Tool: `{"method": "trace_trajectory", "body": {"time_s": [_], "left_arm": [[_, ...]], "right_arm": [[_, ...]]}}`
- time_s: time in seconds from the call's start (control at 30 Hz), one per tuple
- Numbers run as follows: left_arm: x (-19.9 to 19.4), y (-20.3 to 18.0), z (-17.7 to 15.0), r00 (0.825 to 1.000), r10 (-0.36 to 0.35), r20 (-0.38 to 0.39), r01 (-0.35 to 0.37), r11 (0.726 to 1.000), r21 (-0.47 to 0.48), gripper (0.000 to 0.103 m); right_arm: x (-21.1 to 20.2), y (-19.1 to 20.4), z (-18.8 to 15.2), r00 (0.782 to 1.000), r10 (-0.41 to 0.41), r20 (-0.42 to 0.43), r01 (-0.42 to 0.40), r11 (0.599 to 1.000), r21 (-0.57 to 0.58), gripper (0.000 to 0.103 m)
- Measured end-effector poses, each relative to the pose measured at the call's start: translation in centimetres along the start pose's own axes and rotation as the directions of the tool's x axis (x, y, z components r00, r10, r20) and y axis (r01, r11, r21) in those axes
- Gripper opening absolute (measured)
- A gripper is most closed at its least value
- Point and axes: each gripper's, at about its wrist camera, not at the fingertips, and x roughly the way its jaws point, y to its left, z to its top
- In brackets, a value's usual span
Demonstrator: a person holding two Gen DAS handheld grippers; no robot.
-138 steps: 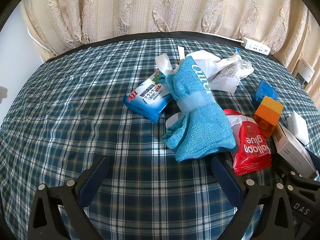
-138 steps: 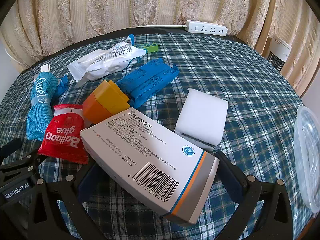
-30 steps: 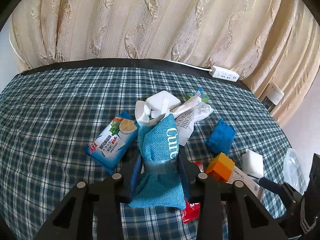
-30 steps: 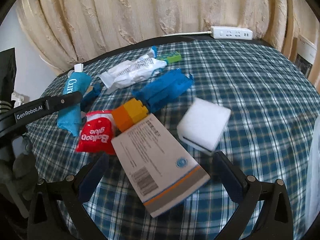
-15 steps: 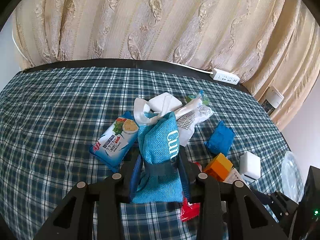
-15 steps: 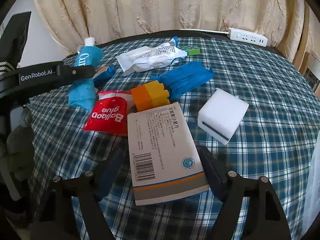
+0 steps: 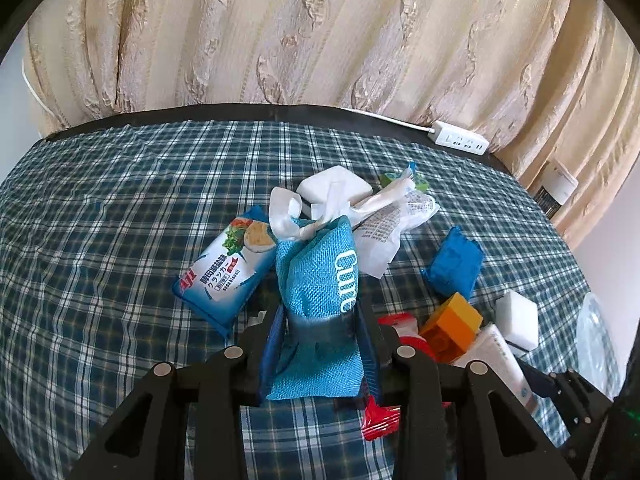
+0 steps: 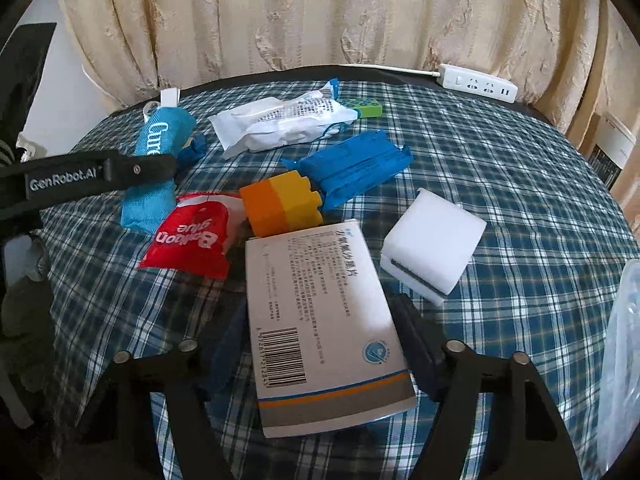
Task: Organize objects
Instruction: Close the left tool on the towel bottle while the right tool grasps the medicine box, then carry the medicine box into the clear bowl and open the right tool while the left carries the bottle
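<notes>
Two grippers are in use. We hold the left gripper [image 7: 320, 344] clenched on the blue cloth roll [image 7: 320, 292], printed "Cure", raised above the checked tablecloth [image 7: 100, 240]. Our right gripper [image 8: 320, 344] has just been closing around the white box [image 8: 320, 320] with its barcode; whether the pads press it, we cannot tell. Beside it lie a red "Balloon glue" packet [image 8: 192, 240], an orange block [image 8: 280, 204] and a white sponge [image 8: 432, 240]. Bare cloth extends left of the cracker packet [image 7: 224, 272]. The left arm reads "GenRobot.AI".
</notes>
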Motion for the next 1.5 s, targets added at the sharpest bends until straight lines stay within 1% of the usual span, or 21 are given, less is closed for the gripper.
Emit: {"method": "trace_trajectory", "body": {"time_s": [0.07, 0.27, 0.37, 0.53, 0.77, 1.03, 1.23, 1.5], "left_arm": [[0.1, 0.1, 0.0, 1.0, 0.002, 0.001, -0.002, 1.0, -0.003, 0.039], [0.3, 0.2, 0.0, 1.0, 0.005, 0.0, -0.005, 1.0, 0.001, 0.04], [-0.2, 0.1, 0.0, 1.0, -0.013, 0.014, 0.013, 1.0, 0.007, 0.037], [-1.5, 0.0, 0.2, 0.997, -0.049, 0.052, 0.049, 0.999, 0.006, 0.037], [-2.6, 0.0, 0.4, 0.993, -0.078, 0.086, 0.077, 0.997, 0.008, 0.036], [-3.1, -0.5, 0.3, 0.989, -0.094, 0.113, 0.092, 0.995, 0.026, 0.036], [-3.3, -0.7, 0.3, 0.987, -0.091, 0.129, 0.087, 0.996, 0.036, 0.036], [-4.7, -1.8, 0.3, 0.985, -0.085, 0.147, 0.078, 0.996, 0.053, 0.036]], "right_arm": [[-0.1, 0.0, -0.1, 1.0, -0.003, 0.005, 0.003, 1.0, 0.001, 0.066], [-0.4, -0.2, -0.3, 1.0, 0.006, 0.009, -0.006, 1.0, 0.015, 0.065], [-0.8, -0.4, -0.5, 1.0, 0.01, 0.015, -0.011, 1.0, 0.029, 0.065], [-2.3, -0.9, -0.6, 0.999, 0.019, 0.043, -0.021, 0.998, 0.061, 0.065], [-4.3, -2.0, -1.0, 0.997, -0.001, 0.078, -0.007, 0.994, 0.11, 0.065], [-7.2, -4.8, -2.0, 0.991, -0.042, 0.125, 0.016, 0.979, 0.203, 0.065], [-9.6, -7.5, -3.1, 0.985, -0.087, 0.152, 0.044, 0.963, 0.265, 0.065], [-12.5, -11.6, -4.3, 0.969, -0.151, 0.197, 0.072, 0.93, 0.36, 0.065]]}}
